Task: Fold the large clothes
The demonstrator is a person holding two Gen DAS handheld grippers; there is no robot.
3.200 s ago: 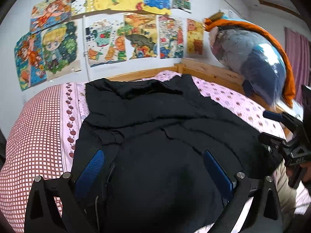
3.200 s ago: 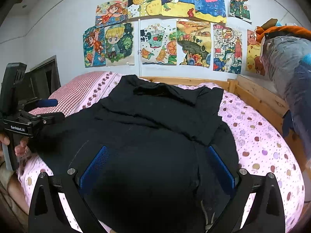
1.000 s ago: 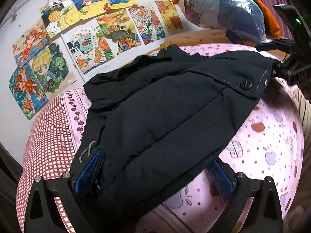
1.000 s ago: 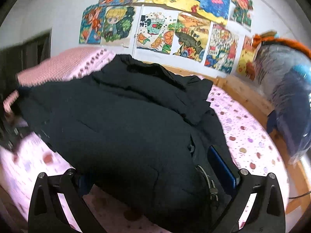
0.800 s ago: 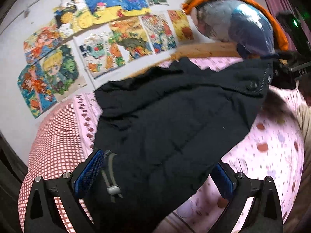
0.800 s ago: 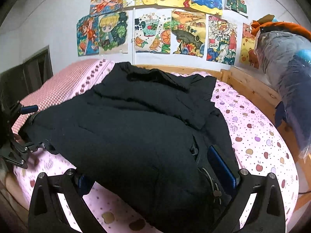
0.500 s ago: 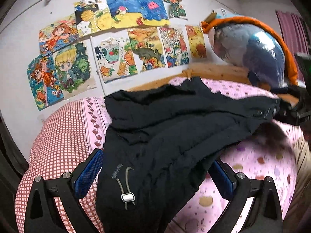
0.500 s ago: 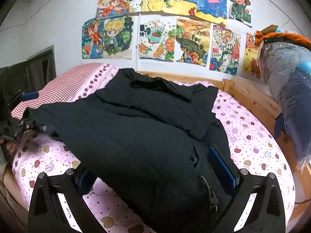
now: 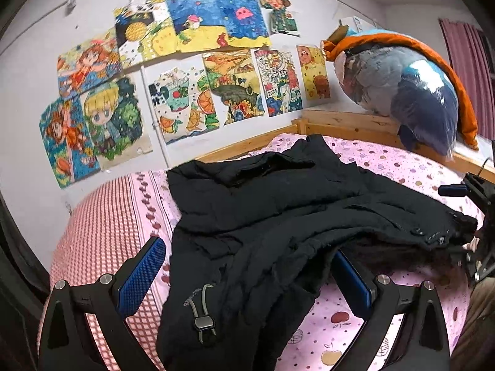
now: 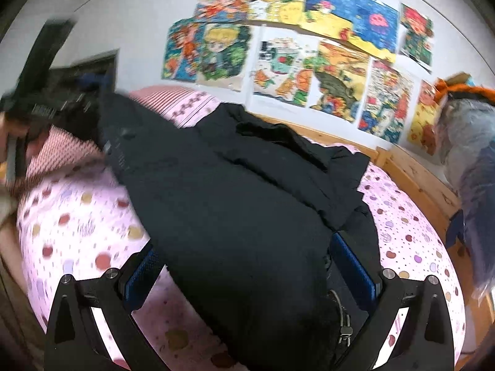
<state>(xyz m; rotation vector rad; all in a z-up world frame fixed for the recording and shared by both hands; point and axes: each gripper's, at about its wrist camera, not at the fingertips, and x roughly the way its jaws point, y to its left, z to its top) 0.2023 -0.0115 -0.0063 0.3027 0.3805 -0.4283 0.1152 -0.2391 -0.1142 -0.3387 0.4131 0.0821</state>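
The black jacket (image 9: pixel 278 216) sprawls mid-frame across the pink bed (image 9: pixel 402 167). Left gripper (image 9: pixel 244 275) and right gripper (image 10: pixel 247 266) fingers stand wide with hem fabric between them; actual clamping I cannot tell. Carry both corners level, keeping the hem taut.

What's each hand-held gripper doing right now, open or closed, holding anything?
Left hand-held gripper: jaws wide, black jacket hem between them.
Right hand-held gripper: jaws wide, jacket between them.
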